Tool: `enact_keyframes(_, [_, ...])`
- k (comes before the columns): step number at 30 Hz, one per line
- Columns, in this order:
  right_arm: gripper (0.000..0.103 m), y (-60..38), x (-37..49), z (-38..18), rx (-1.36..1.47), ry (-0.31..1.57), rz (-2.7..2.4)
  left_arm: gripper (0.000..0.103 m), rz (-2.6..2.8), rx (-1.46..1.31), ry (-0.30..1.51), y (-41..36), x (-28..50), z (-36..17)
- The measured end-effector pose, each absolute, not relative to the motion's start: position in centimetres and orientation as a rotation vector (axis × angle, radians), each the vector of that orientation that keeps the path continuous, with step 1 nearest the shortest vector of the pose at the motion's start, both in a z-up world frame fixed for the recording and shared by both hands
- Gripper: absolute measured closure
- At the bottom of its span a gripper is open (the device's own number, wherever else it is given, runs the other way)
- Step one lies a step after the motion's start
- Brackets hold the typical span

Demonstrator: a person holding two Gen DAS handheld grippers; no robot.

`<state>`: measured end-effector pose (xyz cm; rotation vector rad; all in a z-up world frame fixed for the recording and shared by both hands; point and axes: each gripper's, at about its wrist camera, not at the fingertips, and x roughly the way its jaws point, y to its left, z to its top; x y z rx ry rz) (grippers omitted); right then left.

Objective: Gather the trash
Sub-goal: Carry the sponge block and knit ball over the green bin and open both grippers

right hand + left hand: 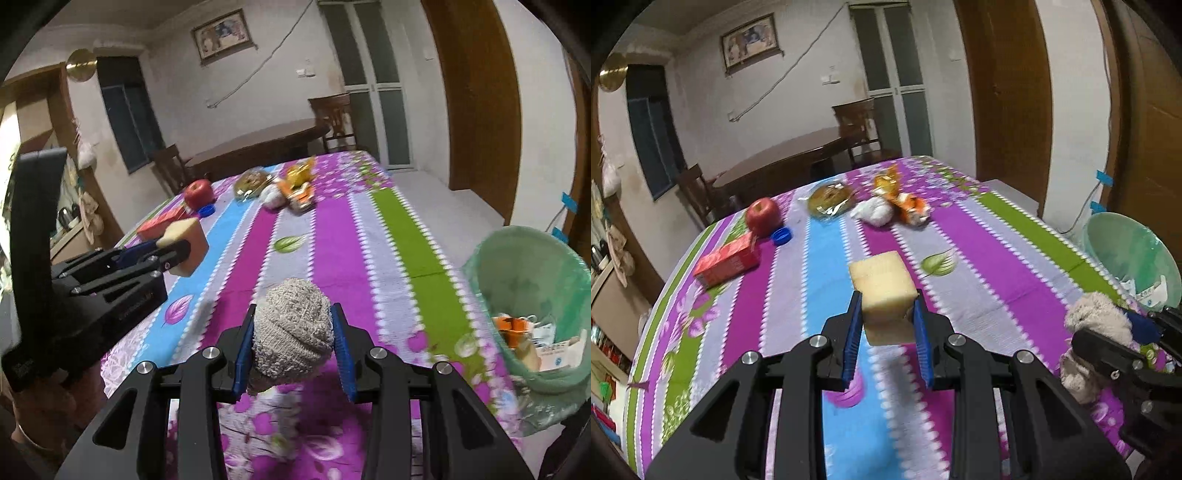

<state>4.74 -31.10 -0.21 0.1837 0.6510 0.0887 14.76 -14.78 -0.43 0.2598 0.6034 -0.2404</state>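
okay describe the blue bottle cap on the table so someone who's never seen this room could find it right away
Start at the table with the striped purple floral cloth and look to its far left corner, where a red apple sits behind a red carton. The blue bottle cap lies flat just right of the apple's base. It is the only small, round, blue thing there.

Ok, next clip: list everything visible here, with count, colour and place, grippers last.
Foam sponge block: one, yellow, held above table.
Knitted cloth wad: one, beige, held above table.
Apple: one, red, far left.
Carton: one, red, beside apple.
Bottle cap: one, blue, by apple.
Wrappers: several, orange and white, far centre.
Lined bin: one, green, right of table.
Striped tablecloth: one, purple, blue, green.
Left gripper: shut on sponge.
Right gripper: shut on cloth.
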Motion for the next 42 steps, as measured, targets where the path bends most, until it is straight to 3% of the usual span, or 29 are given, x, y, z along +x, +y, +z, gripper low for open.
enact_keyframes(23, [0.063,-46.4,0.6,4.5,0.200,0.528,-0.209,0.078,-0.444,0.388,0.527,-28.9,14.3,1.0])
enact_keyframes(42, [0.063,-58.3,0.8,3.5,0.125,0.709,-0.443,0.078,-0.749,0.500,0.603,-41.4,14.6,-1.4])
